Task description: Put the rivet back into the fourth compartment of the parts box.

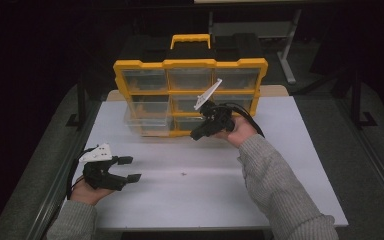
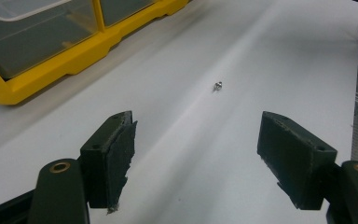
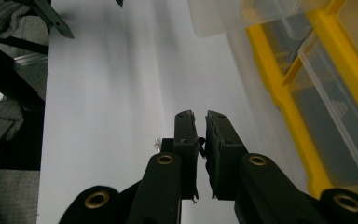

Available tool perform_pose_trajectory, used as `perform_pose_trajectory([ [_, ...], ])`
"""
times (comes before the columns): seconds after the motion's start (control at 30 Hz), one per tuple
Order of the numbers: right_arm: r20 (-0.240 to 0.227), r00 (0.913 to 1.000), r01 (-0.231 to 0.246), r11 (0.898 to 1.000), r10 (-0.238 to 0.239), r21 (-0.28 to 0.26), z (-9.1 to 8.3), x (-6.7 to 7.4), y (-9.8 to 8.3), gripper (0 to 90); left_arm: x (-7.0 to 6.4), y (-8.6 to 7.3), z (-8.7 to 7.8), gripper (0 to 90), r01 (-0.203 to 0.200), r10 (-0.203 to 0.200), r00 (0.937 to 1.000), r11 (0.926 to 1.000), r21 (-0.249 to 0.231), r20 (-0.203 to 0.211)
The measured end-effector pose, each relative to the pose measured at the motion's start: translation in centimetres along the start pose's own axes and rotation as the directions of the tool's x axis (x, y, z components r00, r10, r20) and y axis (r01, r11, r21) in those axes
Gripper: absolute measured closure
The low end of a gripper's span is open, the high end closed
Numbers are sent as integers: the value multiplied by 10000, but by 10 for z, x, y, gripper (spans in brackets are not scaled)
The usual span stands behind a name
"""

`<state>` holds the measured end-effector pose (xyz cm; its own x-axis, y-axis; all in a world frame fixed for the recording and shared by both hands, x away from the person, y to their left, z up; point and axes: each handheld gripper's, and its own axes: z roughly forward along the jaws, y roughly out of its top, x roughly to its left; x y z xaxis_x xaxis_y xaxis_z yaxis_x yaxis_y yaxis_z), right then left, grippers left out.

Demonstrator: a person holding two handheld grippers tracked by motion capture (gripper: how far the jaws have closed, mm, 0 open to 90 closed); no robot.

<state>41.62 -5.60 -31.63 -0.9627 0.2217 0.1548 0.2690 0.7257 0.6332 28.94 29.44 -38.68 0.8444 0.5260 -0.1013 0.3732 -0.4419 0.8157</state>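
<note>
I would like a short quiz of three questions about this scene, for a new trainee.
1. True or false: the left gripper has its jaws open, with nothing between them.
2. What small thing lies on the white table between the two hands?
A. a small metal part
B. a red pen
C. a coin
3. Fill in: the drawer pulled out of the yellow organizer is in its ____ column, as the high view shows it.

Key:
1. True.
2. A, the small metal part.
3. Left.
</note>
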Motion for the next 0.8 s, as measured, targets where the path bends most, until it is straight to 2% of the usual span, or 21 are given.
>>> perform_pose_trajectory([
  [0.43,161,9992,367,9990,-363,-258,-23,-1,25,818,0,0,0,270,31,-31,10000,10000,0,-5],
  [0.47,202,9984,541,9981,-535,-300,-24,-1,27,818,0,0,0,270,27,-27,10000,10000,3,-7],
  [0.8,323,9976,618,9978,-610,-251,-37,1,47,818,1,0,-1,270,-21,20,10000,10000,-57,-42],
])
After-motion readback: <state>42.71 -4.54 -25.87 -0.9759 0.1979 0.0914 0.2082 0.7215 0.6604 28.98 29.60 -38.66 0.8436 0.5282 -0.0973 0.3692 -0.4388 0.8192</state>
